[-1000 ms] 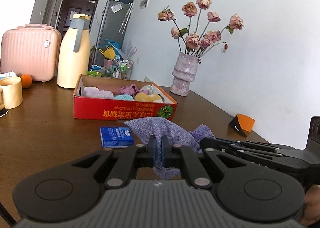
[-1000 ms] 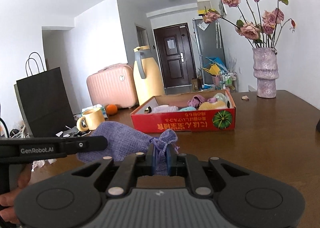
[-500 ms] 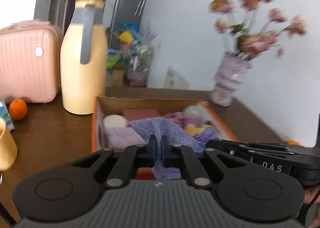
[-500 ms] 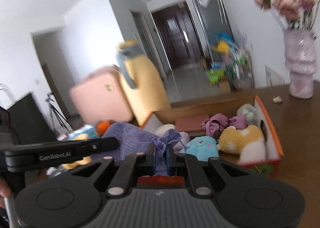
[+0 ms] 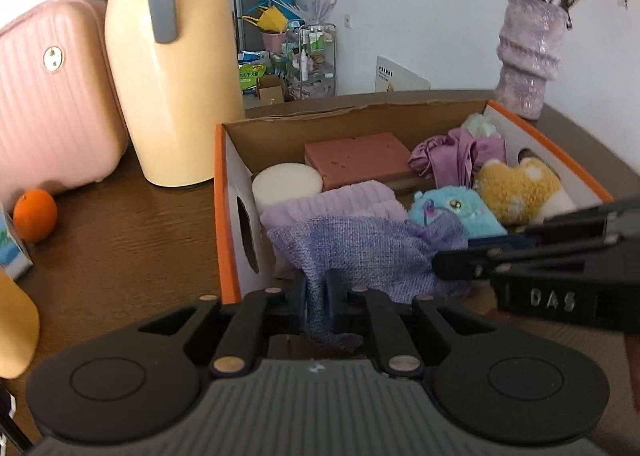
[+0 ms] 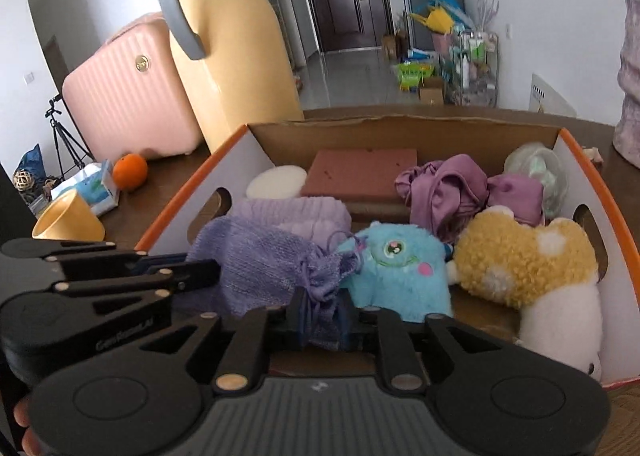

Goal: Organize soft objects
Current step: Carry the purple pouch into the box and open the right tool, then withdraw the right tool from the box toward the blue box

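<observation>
You're dropping the pouch (image 6: 264,256) into the box (image 6: 592,176): both the left gripper (image 5: 318,296) and right gripper (image 6: 324,316) are opening, cloth between them. Next, pull back clear.

Left claw (image 5: 318,298) and right claw (image 6: 324,318), side by side, jaws opening.
</observation>
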A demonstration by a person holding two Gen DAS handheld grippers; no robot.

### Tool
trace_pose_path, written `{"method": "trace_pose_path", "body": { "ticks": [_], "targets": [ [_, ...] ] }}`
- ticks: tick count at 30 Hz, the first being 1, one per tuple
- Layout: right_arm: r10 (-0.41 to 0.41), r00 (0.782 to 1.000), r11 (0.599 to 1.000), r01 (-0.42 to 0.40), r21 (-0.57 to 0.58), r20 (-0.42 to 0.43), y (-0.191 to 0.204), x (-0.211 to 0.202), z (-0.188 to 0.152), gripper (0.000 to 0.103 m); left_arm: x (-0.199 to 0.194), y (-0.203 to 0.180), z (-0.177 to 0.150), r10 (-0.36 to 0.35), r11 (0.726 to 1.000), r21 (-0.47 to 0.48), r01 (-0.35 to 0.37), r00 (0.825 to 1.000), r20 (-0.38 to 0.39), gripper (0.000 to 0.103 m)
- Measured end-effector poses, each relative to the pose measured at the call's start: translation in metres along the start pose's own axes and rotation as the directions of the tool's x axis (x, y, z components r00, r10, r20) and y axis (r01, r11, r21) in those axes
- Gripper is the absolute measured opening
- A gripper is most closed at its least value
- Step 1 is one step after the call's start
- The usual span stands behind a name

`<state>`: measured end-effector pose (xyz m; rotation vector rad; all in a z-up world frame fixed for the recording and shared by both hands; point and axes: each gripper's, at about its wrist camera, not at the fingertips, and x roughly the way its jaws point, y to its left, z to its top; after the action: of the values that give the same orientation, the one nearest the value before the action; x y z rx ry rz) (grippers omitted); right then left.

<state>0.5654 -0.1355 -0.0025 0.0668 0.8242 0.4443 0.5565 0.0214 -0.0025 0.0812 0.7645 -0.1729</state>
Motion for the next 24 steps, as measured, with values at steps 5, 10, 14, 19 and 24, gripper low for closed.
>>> {"method": "trace_pose_path", "body": {
  "ticks": [5,10,14,19,24],
  "targets": [
    [-0.012,1.000,0.998,0.013,-0.057,0.017,0.002,-0.018,0.009,0.039,-0.011,-0.002,0.003,0.032,0.999,0.034,-0.032,0.999,0.005,0.039],
    [-0.050,0.990,0.994,0.063,-0.094,0.134,-0.005,-0.079,0.034,0.051,-0.057,0.005,0.023,0.043,0.999,0.012,-0.044,0.994,0.098,0.046],
    [-0.127,0.961,0.980,0.160,-0.120,0.247,-0.012,-0.137,0.040,0.059,-0.109,0.005,0.034,0.074,0.997,-0.029,-0.069,0.976,0.206,0.054],
    [-0.154,0.929,0.979,0.191,-0.077,0.337,-0.024,-0.195,0.022,0.063,-0.164,-0.007,0.025,0.096,0.995,-0.055,-0.082,0.947,0.307,0.057],
    [-0.147,0.920,0.976,0.195,-0.098,0.364,-0.017,-0.225,-0.003,0.064,-0.198,-0.024,0.011,0.092,0.996,-0.050,-0.080,0.939,0.332,0.059]
  ]
}}
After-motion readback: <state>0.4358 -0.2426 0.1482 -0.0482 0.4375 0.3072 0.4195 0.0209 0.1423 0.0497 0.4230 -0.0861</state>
